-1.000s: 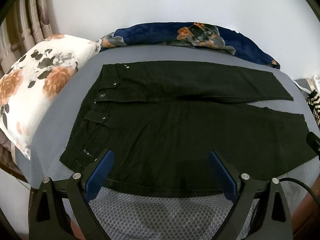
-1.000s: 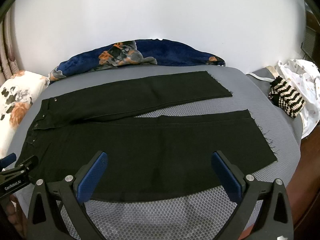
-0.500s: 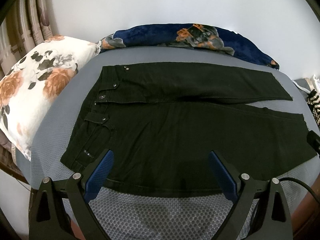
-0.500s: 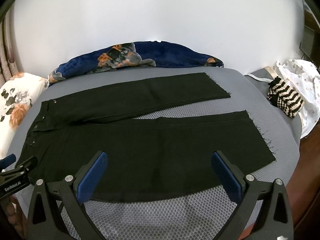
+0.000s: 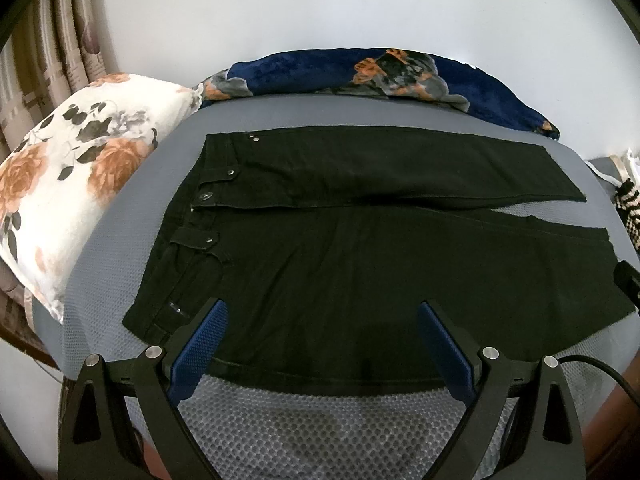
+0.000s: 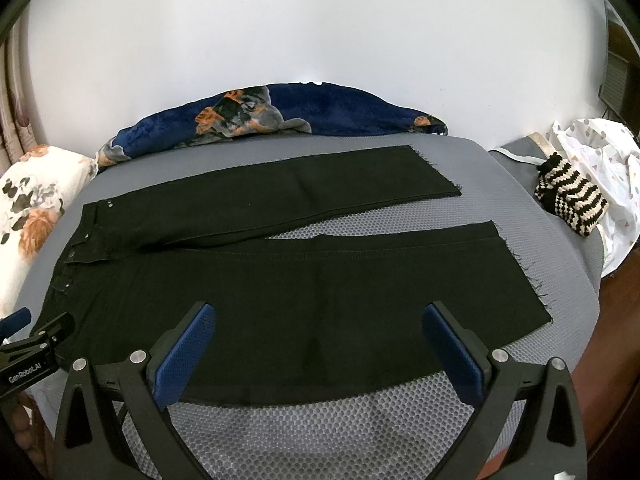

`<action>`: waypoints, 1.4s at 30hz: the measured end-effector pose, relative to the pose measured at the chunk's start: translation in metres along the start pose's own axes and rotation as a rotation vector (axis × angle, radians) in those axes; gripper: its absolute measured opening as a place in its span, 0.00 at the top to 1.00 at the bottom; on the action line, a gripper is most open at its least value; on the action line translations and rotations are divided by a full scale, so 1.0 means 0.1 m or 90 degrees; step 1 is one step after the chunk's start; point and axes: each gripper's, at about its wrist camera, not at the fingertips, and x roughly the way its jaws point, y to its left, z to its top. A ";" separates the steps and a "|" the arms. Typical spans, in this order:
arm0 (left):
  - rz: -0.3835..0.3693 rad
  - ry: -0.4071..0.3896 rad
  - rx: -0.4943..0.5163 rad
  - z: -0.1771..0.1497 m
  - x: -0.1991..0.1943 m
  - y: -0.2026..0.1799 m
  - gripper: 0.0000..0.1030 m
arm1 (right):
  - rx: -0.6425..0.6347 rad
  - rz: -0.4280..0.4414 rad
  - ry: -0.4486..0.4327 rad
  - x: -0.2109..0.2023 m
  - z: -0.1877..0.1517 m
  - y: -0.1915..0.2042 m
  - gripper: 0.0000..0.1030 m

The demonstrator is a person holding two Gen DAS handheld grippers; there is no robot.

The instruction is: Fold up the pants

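Observation:
Black pants (image 5: 360, 248) lie flat on a grey mesh mattress (image 5: 320, 432), waistband to the left, both legs running right and splayed slightly apart. They also show in the right wrist view (image 6: 300, 288). My left gripper (image 5: 320, 312) is open and empty, hovering over the near edge of the near leg by the waist. My right gripper (image 6: 318, 312) is open and empty over the near leg's near edge, further toward the frayed hems. The left gripper's side shows at the left edge of the right wrist view (image 6: 28, 352).
A floral white pillow (image 5: 72, 184) lies left of the waistband. A dark blue floral blanket (image 5: 360, 72) runs along the wall behind. A striped knit item (image 6: 572, 204) and a white dotted cloth (image 6: 604, 160) lie off the right end.
Both grippers have stayed open; the views have shifted only very slightly. The pants have not moved.

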 end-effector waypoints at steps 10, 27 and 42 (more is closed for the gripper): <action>0.001 0.000 0.000 0.02 0.00 0.02 0.08 | 0.000 0.000 -0.004 0.02 0.08 -0.01 0.00; -0.067 -0.031 -0.092 0.59 0.33 0.88 0.08 | 0.000 0.132 0.018 0.35 0.58 0.18 0.00; -0.176 0.001 -0.214 1.44 1.44 2.12 0.22 | 0.077 0.198 0.081 1.42 1.27 0.49 0.00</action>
